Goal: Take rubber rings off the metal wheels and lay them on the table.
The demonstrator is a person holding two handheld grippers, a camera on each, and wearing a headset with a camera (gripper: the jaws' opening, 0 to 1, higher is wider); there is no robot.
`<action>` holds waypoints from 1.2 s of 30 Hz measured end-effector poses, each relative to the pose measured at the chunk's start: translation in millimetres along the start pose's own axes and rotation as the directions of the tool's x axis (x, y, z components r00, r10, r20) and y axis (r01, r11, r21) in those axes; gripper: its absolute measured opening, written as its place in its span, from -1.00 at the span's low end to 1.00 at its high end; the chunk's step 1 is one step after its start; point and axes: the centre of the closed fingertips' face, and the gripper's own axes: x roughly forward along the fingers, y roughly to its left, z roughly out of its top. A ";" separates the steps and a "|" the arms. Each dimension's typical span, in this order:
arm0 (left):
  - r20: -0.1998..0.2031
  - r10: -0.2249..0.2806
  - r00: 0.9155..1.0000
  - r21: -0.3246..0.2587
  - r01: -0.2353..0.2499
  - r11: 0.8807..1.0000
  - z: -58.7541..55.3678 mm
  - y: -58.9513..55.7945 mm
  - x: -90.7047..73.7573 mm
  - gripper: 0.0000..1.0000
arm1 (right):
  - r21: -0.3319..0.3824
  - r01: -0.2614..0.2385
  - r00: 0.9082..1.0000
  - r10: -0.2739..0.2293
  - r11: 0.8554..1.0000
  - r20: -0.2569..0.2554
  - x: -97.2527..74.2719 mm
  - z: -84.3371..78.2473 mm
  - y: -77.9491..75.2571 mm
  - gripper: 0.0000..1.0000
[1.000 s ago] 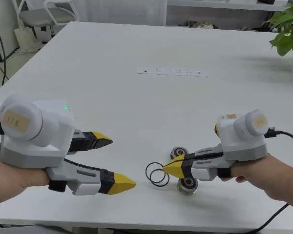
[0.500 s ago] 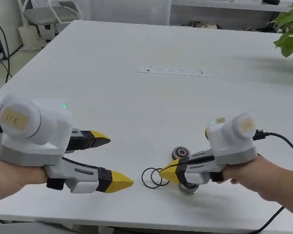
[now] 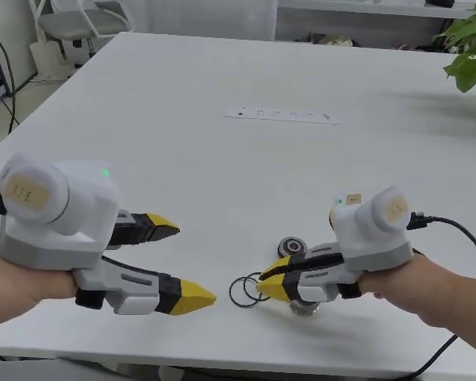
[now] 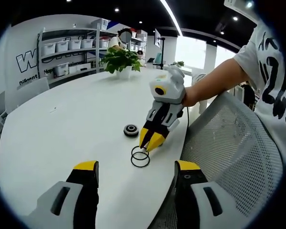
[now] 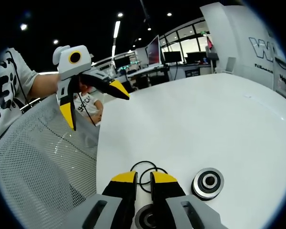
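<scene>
Two thin black rubber rings (image 3: 245,290) (image 4: 139,157) (image 5: 146,172) lie overlapping on the white table (image 3: 222,175). My right gripper (image 3: 271,286) (image 5: 143,178) has its jaws almost together at the rings' right edge, and one ring's edge runs between the tips. A metal wheel (image 3: 292,247) (image 4: 131,130) (image 5: 208,182) lies flat just beyond. A second wheel (image 3: 304,305) (image 5: 145,217) sits under the right gripper's jaws. My left gripper (image 3: 182,262) (image 4: 136,167) hovers open to the left of the rings, with nothing in it.
A white strip (image 3: 283,116) lies at mid-table. The table's near edge runs just below both grippers. A mesh chair (image 4: 229,143) stands at that edge. A plant (image 3: 472,48) is far right and a chair (image 3: 79,24) far left. The right gripper's cable (image 3: 460,230) trails right.
The right gripper has slid a little left and down toward the table, and the rings have shifted left with it. The left gripper has stayed open in place.
</scene>
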 end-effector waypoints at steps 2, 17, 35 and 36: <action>0.001 0.000 1.000 0.001 0.000 1.000 0.8 -0.2 0.7 0.25 | 0.002 0.008 1.000 -0.008 1.000 0.013 -4.1 2.1 -2.2 -0.82; -0.006 -0.021 1.000 0.011 0.021 1.000 9.4 -1.4 9.8 0.24 | 0.041 0.057 0.989 -0.062 0.998 0.134 -31.6 24.1 -11.9 -0.72; -0.006 -0.040 0.999 0.028 0.041 0.999 24.7 5.1 28.4 0.21 | 0.080 0.138 0.964 -0.152 0.987 0.219 -65.8 37.0 -35.7 -0.63; -0.007 -0.040 0.999 0.027 0.040 0.999 25.0 6.3 29.8 0.20 | 0.082 0.141 0.963 -0.156 0.987 0.221 -66.6 36.4 -35.7 -0.63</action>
